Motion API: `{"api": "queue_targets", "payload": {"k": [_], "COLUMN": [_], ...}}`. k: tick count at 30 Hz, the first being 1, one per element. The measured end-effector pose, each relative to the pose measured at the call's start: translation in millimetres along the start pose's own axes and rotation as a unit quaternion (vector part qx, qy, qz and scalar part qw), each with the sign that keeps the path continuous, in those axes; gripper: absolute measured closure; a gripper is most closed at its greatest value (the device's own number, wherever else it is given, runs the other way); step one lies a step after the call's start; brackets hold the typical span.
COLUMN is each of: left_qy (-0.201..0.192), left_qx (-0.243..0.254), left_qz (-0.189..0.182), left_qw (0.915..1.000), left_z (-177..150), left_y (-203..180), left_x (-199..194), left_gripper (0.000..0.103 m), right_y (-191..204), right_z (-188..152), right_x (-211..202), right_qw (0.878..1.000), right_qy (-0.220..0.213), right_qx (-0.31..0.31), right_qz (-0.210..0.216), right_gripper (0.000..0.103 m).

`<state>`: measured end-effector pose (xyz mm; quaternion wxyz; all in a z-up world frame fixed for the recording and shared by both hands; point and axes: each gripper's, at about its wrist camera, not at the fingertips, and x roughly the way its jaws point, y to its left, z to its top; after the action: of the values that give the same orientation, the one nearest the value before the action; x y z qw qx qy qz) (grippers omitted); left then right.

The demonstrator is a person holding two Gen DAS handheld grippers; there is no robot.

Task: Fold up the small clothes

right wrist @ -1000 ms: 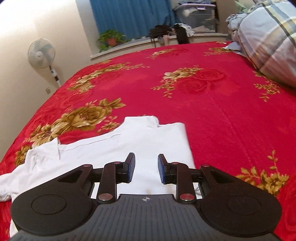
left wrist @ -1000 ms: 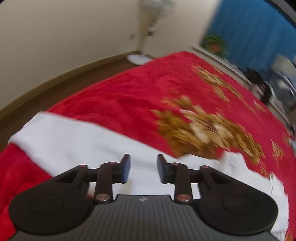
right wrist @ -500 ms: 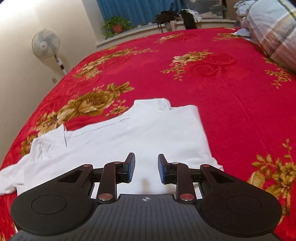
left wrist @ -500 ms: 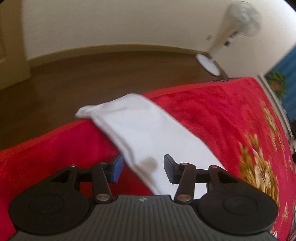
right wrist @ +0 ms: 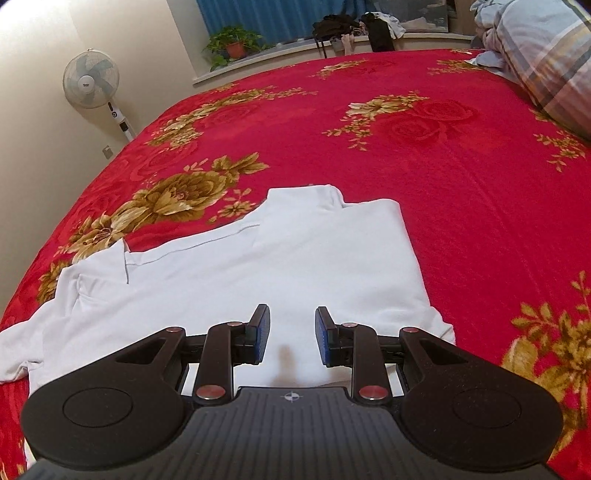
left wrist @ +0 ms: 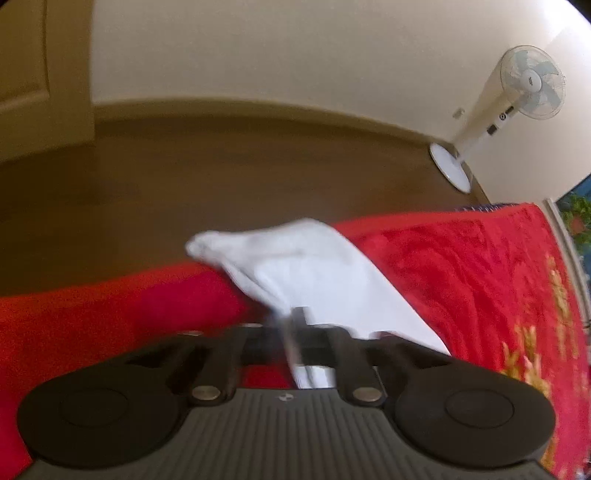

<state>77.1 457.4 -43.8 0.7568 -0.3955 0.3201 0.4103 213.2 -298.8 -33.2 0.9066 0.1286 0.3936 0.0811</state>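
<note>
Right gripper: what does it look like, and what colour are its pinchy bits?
The right gripper is matte black plastic, with two round discs, silver and red rivets, a ribbed grey base bearing a small crosshair mark, and blue pads inside its fingers. The left gripper looks the same, though blurred.

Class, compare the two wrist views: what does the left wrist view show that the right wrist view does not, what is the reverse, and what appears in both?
Only the left wrist view shows the brown floor and the left gripper shut on the white shirt at the bed's edge. Only the right wrist view shows the open right gripper, the striped bedding and the black clothes on the sill. Both show the shirt, the red floral blanket, the standing fan and the potted plant.
</note>
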Motion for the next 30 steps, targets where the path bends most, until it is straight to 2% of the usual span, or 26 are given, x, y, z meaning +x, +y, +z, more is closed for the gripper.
{"api": "queue_targets", "payload": {"k": [2, 3, 5, 7, 8, 10, 11, 12, 13, 14, 15, 16, 17, 18, 19, 20, 22, 23, 26, 27, 28, 30], "left_qy": [-0.040, -0.071, -0.119, -0.170, -0.186, -0.211, -0.214, -0.199, -0.171, -0.123, -0.071, -0.008, 0.021, 0.013, 0.010, 0.019, 0.022, 0.020, 0.020, 0.018, 0.017, 0.020], "left_qx": [0.034, 0.068, 0.123, 0.201, 0.240, 0.314, 0.339, 0.370, 0.394, 0.424, 0.455, 0.496, 0.527, 0.543, 0.547, 0.540, 0.509, 0.491, 0.450, 0.437, 0.424, 0.392], "left_qz": [0.006, 0.003, -0.026, -0.087, -0.123, -0.210, -0.248, -0.298, -0.341, -0.389, -0.420, -0.441, -0.438, -0.418, -0.408, -0.403, -0.381, -0.362, -0.264, -0.232, -0.212, -0.195], "left_qw": [0.9986, 0.9952, 0.9848, 0.9607, 0.9448, 0.9014, 0.8819, 0.8573, 0.8361, 0.8082, 0.7818, 0.7482, 0.7279, 0.7278, 0.7312, 0.7391, 0.7711, 0.7921, 0.8528, 0.8690, 0.8806, 0.8988], "left_z": [-3.5, -7.4, -20.6, -50.1, -68.1, -115.3, -138.6, -169.0, -192.4, -220.3, -242.6, -266.1, -285.4, -297.6, -298.8, -292.8, -273.3, -261.6, -226.8, -213.8, -201.9, -176.9], "left_y": [-15.3, -30.1, -60.4, -103.1, -122.0, -157.8, -170.6, -184.6, -194.5, -205.6, -214.8, -224.4, -229.2, -230.0, -230.5, -232.1, -235.2, -232.8, -229.4, -229.5, -226.7, -222.7], "left_x": [-15.4, -27.6, -53.0, -88.9, -104.9, -144.1, -159.4, -174.7, -182.8, -187.8, -186.5, -182.9, -180.9, -180.0, -177.0, -170.6, -155.9, -150.6, -122.8, -111.8, -100.8, -90.6], "left_gripper": [0.099, 0.099, 0.100, 0.100, 0.100, 0.100, 0.099, 0.099, 0.094, 0.088, 0.062, 0.056, 0.057, 0.057, 0.057, 0.057, 0.057, 0.057, 0.057, 0.057, 0.057, 0.057], "right_y": [-0.2, 0.2, 0.7, 1.1, 1.2, 1.2, 1.7, 1.7, 1.6, 1.3, 1.1, 0.6, -0.2, -1.3, -2.5, -4.5, -7.5, -8.6, -8.9, -7.9, -7.1, -2.4], "right_z": [-0.1, 0.3, 0.3, 0.1, 0.1, -0.3, -0.7, -1.1, -1.6, -2.2, -2.2, -2.6, -3.1, -3.4, -3.5, -3.4, -3.5, -4.3, -7.2, -8.7, -10.6, -15.3], "right_x": [0.1, 0.2, 0.4, 0.1, -0.1, -0.2, 0.0, 0.2, 0.6, 1.2, 1.6, 2.1, 2.8, 3.8, 4.8, 5.6, 7.1, 8.8, 14.8, 17.3, 20.0, 28.8], "right_qw": [1.000, 1.000, 1.000, 1.000, 1.000, 1.000, 1.000, 1.000, 1.000, 1.000, 1.000, 1.000, 1.000, 1.000, 1.000, 0.999, 0.998, 0.998, 0.995, 0.994, 0.993, 0.989], "right_qy": [0.002, 0.002, 0.001, 0.000, 0.000, 0.000, 0.001, 0.001, 0.002, 0.002, 0.003, 0.005, 0.007, 0.010, 0.014, 0.018, 0.026, 0.033, 0.049, 0.051, 0.052, 0.064], "right_qx": [0.000, 0.000, -0.003, -0.005, -0.005, -0.004, -0.004, -0.005, -0.004, -0.003, -0.002, 0.000, 0.004, 0.009, 0.015, 0.023, 0.037, 0.046, 0.063, 0.068, 0.076, 0.090], "right_qz": [-0.001, -0.001, -0.001, -0.002, -0.001, 0.003, 0.003, 0.004, 0.005, 0.006, 0.008, 0.009, 0.012, 0.015, 0.018, 0.022, 0.032, 0.041, 0.065, 0.069, 0.075, 0.099], "right_gripper": [0.075, 0.075, 0.075, 0.075, 0.075, 0.075, 0.076, 0.076, 0.076, 0.076, 0.076, 0.076, 0.076, 0.076, 0.076, 0.076, 0.075, 0.075, 0.075, 0.075, 0.075, 0.075]}}
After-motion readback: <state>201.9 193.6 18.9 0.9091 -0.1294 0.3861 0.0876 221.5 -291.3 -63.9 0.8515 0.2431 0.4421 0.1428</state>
